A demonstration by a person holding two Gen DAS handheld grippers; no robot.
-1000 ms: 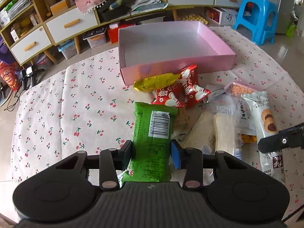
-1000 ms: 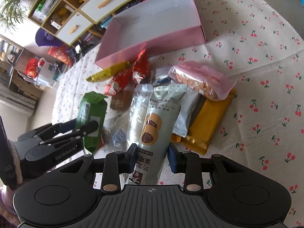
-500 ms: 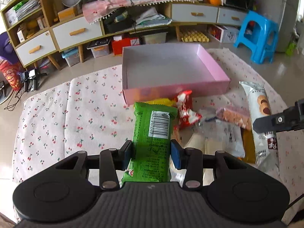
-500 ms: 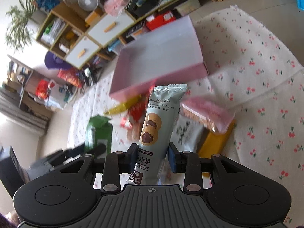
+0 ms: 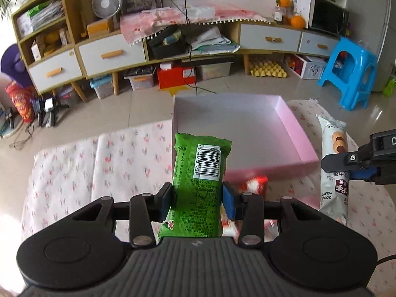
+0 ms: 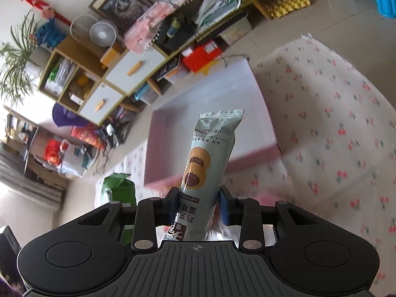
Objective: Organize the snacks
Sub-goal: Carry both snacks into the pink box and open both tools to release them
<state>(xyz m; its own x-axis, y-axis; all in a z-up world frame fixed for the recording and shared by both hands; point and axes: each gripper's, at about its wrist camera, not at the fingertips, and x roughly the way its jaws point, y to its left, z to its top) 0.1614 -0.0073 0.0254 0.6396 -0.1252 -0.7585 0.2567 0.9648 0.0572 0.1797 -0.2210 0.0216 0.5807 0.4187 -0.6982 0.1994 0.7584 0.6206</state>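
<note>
My left gripper (image 5: 196,201) is shut on a green snack packet (image 5: 201,170) with a barcode, held up off the table before the pink box (image 5: 292,133). The box is shallow and nothing shows inside it. My right gripper (image 6: 198,206) is shut on a pale blue-grey cookie packet (image 6: 210,160), which stands upright in front of the same pink box (image 6: 269,121). In the left wrist view the right gripper (image 5: 356,167) and its cookie packet (image 5: 334,173) appear at the right edge. The green packet (image 6: 118,189) shows at lower left in the right wrist view.
A red snack packet (image 5: 255,184) lies blurred on the cherry-print cloth (image 5: 123,163) just before the box's near wall. Beyond the table are a long cabinet with drawers (image 5: 111,54), storage bins on the floor and a blue stool (image 5: 351,74).
Both grippers have risen off the snack pile with their packets and moved toward the pink box. The remaining snacks have dropped mostly out of view beneath them.
</note>
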